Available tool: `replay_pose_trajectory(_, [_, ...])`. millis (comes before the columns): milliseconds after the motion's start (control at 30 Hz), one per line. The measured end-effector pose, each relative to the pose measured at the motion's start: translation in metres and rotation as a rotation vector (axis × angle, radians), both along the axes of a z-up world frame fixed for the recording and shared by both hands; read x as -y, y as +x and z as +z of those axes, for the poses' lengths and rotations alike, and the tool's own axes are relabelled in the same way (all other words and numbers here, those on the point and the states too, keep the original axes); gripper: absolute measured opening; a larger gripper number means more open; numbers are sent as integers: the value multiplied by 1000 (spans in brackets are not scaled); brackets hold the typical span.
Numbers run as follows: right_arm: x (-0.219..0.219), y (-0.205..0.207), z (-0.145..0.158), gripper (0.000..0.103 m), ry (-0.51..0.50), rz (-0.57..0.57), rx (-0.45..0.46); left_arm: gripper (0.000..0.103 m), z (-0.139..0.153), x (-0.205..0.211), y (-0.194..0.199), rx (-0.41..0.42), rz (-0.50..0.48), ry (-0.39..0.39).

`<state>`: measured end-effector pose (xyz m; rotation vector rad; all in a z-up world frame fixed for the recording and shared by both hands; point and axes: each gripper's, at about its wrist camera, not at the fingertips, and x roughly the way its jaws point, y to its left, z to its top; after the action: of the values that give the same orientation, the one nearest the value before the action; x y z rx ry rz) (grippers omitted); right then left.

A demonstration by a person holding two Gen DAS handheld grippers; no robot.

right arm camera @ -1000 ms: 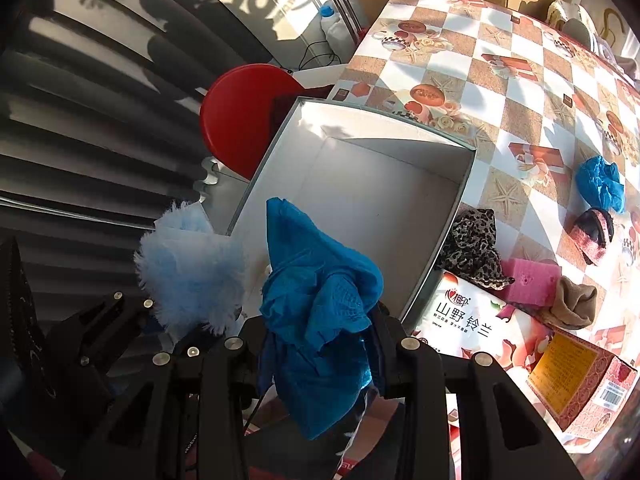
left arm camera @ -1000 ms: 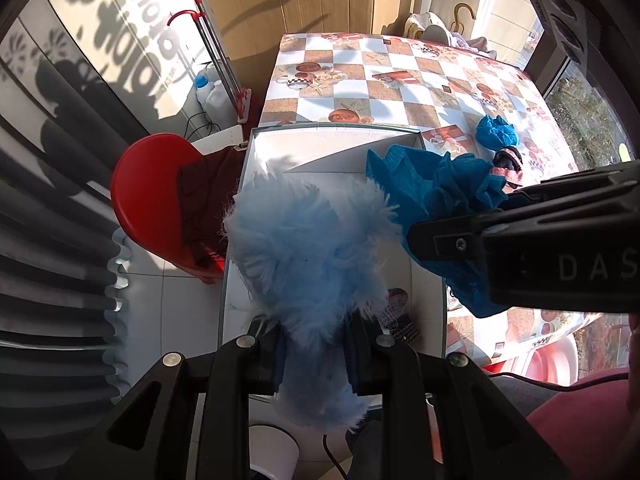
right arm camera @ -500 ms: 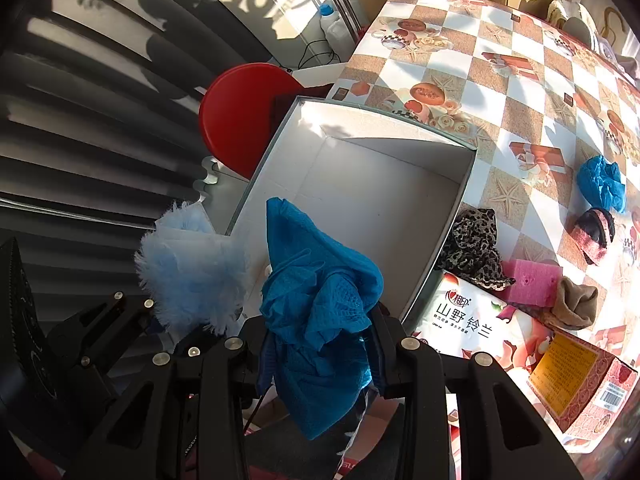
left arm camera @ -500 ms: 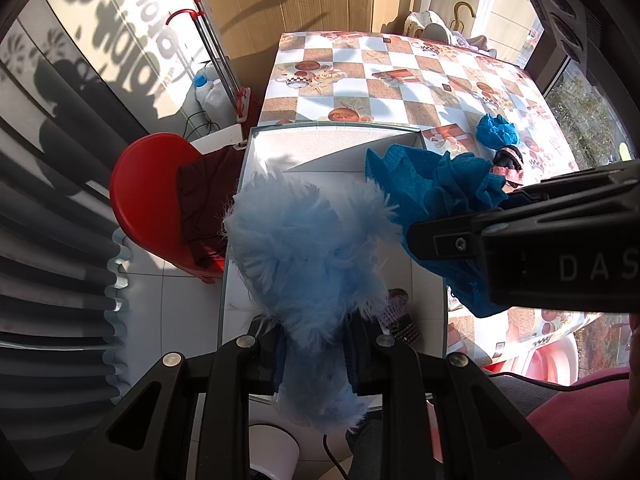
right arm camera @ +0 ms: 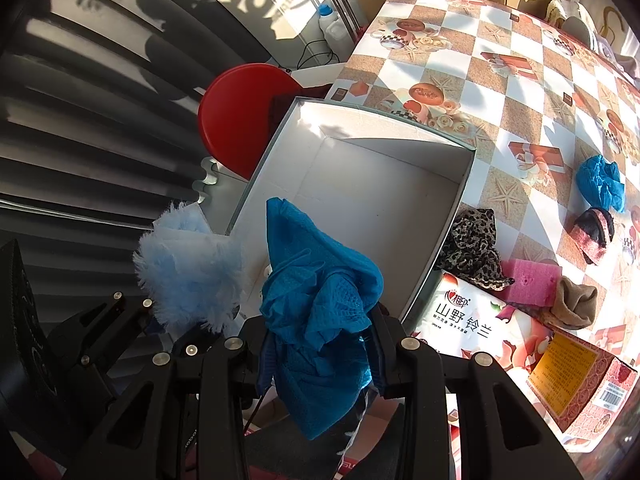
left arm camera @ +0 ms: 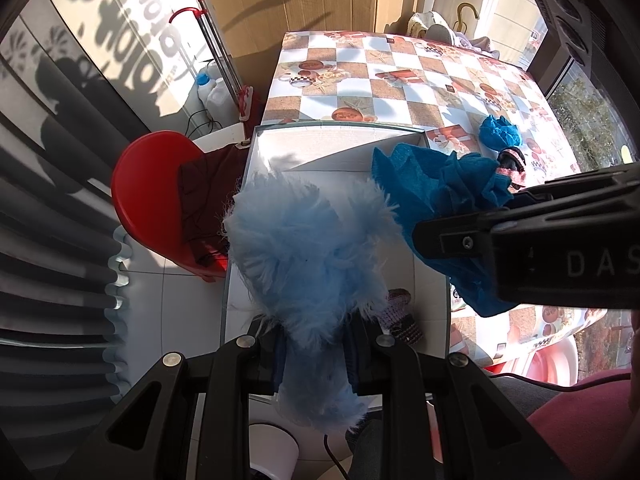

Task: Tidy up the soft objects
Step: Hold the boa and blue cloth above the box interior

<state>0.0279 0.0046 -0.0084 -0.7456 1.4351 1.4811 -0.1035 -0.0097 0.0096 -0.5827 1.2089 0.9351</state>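
My left gripper [left arm camera: 314,346] is shut on a fluffy light-blue item [left arm camera: 308,248], held above the near end of an open white box [left arm camera: 336,148]. It also shows in the right wrist view [right arm camera: 188,264]. My right gripper [right arm camera: 318,350] is shut on a crumpled blue cloth [right arm camera: 320,292], held over the box's near edge [right arm camera: 436,248]; the cloth also shows in the left wrist view [left arm camera: 432,196]. The box bottom [right arm camera: 380,200] looks bare. A small dark patterned item [left arm camera: 400,318] lies in the box's near corner.
On the checked tablecloth [right arm camera: 500,60] lie a leopard-print cloth [right arm camera: 474,248], pink sponge [right arm camera: 528,282], tan sock [right arm camera: 572,304], blue cloth ball [right arm camera: 600,180], a pink-and-black item [right arm camera: 596,232], a tissue pack [right arm camera: 472,324] and a carton [right arm camera: 580,380]. A red stool [left arm camera: 152,200] stands left of the table.
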Motion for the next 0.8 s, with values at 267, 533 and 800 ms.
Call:
replay_pose_trajectory(267, [0, 0, 0, 39, 0, -1, 2, 26, -2, 0, -2, 2, 5, 0])
replay_pose_trajectory(533, [-2, 0, -1, 39, -3, -2, 2, 26, -2, -1, -4, 2, 1, -1])
replay_pose_trajectory(800, [-3, 0, -1, 39, -6, -2, -1, 26, -3, -1, -4, 1, 5, -5])
